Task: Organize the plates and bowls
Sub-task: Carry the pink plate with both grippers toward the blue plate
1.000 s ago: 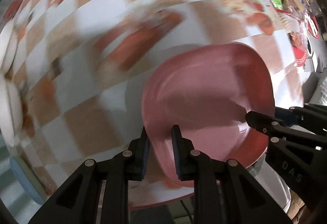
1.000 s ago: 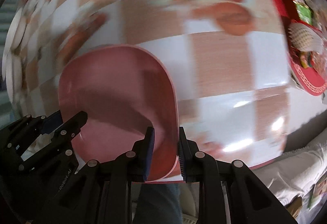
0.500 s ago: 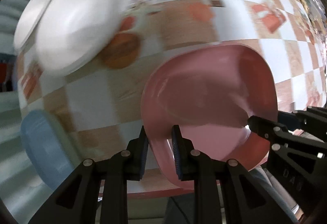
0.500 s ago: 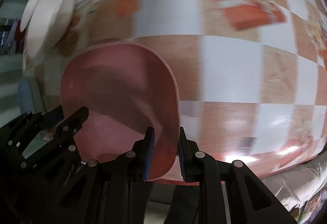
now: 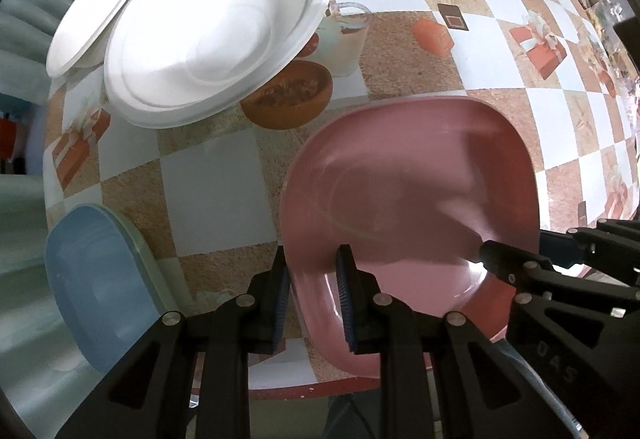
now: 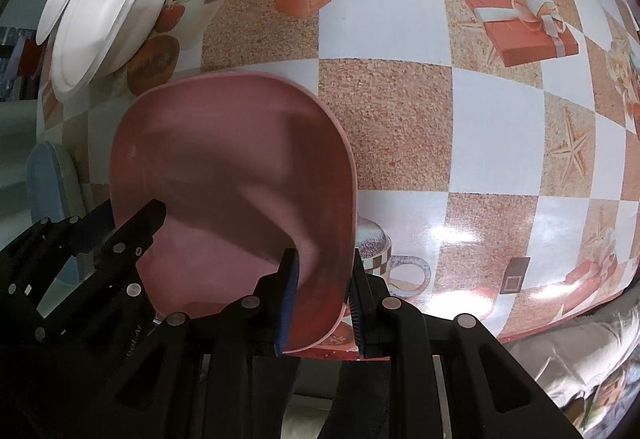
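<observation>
Checkered tablecloth [image 5: 216, 183] fills both views. Left gripper [image 5: 312, 299] and right gripper [image 6: 324, 299] each pinch opposite rims of a pink plate [image 5: 408, 199], lower center. White plates [image 5: 208, 39] sit upper left.

"DAS" embossed on right gripper [image 5: 510, 259] body

Compared with one second earlier, both cameras have swung across the checked tablecloth [image 6: 384, 19] toward its left end. The white bowl [image 5: 208, 35], blurred half a second earlier, is now sharp and larger in the left wrist view. The white plates [image 5: 92, 19] behind it have come into view. The blue plate [image 5: 100, 287] at the table edge shows more of its surface. The red items at the right edge have left both views. Motion blur is gone.
</observation>
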### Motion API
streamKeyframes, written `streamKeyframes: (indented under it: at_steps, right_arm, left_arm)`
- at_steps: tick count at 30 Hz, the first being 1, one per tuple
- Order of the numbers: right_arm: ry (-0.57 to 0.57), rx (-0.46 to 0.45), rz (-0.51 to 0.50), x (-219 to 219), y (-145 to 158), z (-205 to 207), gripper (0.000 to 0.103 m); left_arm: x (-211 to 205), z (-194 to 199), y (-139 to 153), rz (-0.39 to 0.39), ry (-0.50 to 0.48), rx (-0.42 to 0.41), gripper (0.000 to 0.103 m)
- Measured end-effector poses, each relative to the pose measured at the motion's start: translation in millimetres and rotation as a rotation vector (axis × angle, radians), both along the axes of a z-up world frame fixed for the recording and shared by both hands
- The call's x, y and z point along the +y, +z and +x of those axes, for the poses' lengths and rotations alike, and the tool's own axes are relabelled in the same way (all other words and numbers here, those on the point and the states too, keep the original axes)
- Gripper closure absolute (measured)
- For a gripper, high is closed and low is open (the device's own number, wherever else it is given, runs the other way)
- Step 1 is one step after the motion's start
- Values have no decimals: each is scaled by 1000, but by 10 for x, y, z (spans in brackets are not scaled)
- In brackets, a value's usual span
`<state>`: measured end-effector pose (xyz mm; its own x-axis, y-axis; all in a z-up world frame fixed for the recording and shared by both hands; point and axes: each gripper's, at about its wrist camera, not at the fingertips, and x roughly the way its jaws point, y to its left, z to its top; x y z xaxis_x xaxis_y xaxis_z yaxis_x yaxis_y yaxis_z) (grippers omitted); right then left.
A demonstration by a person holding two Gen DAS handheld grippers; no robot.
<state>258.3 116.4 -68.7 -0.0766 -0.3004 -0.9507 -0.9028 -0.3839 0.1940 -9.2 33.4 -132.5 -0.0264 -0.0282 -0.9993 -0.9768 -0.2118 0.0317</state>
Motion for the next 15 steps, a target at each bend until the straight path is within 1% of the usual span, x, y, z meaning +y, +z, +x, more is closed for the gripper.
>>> streamKeyframes:
  at_steps: [3,6,8,12,15]
  right_arm:
    - [5,-1,5,25,-13,-2,78]
    - [5,-8,10,-92,27,-58,78]
    - [5,-12,11,-130,30,-74,78]
    - [4,-17,8,-136,29,-102,78]
    - [5,-20,7,-130,12,-105,78]
  left_arm:
    - [-66,-91,22,7,-4,2,80]
    - [-92,-80,-54,9,-8,1,80]
    - [-104,-84,-54,8,-7,-3,80]
    - [-49,-68,21,9,-13,-2,80]
    - [-54,-61,10,10,-15,-3,80]
